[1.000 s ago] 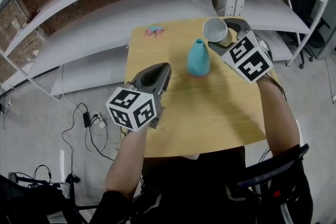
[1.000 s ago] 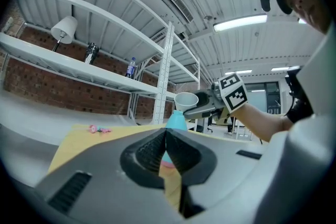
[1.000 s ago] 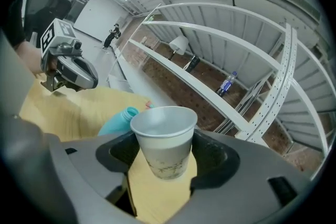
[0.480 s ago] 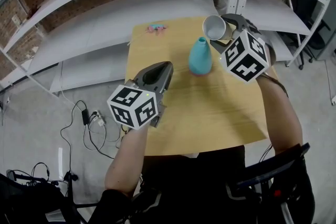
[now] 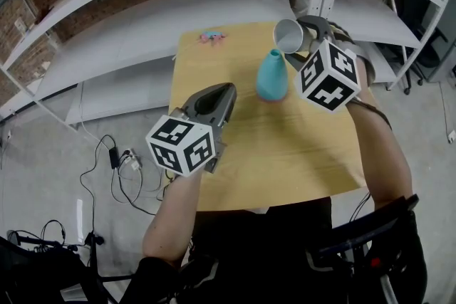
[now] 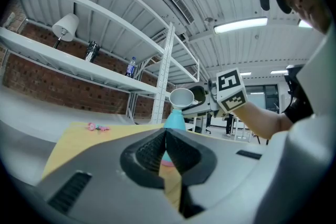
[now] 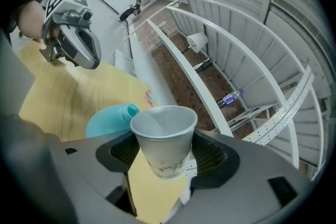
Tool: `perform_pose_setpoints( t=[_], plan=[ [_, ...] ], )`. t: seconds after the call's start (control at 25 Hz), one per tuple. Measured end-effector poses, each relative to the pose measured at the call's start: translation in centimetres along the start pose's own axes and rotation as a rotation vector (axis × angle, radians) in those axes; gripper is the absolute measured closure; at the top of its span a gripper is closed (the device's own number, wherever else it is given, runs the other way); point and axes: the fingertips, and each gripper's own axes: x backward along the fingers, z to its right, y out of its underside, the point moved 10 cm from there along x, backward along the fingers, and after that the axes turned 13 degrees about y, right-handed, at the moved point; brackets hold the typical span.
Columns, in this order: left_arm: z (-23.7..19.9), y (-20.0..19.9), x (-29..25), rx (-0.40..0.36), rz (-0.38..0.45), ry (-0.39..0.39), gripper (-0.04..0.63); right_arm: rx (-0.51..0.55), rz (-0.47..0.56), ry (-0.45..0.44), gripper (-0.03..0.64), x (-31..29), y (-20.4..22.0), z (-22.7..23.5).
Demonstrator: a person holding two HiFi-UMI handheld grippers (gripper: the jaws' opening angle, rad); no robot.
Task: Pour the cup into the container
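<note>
While right gripper (image 7: 165, 150) clamps tapered paper cup (image 7: 163, 131), smooth teal container (image 7: 106, 121) beside

the fingers (image 7: 212, 157) of the right gripper (image 7: 165, 157) clamp a white paper cup (image 7: 164, 134); its rim sits just beside the open neck of the teal container (image 7: 107, 119) on the yellow surface (image 7: 73, 94).

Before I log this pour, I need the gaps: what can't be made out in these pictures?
Contents of the cup: right gripper view, its own near wall hides the bottom; head view, too small.
Lower part of the teal container: left gripper view, the shut left tool covers it; right gripper view, the right tool does.
Pink item: every view, too small to identify.
</note>
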Motion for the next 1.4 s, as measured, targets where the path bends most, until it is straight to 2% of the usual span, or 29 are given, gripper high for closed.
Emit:
perform_pose_setpoints(
  t=[1.4],
  plan=[
    [-0.2,-0.1,0.0,0.014,0.021,0.006,0.603,0.147,-0.003,-0.004,0.304,-0.2,-1.2,0.1]
  ],
)
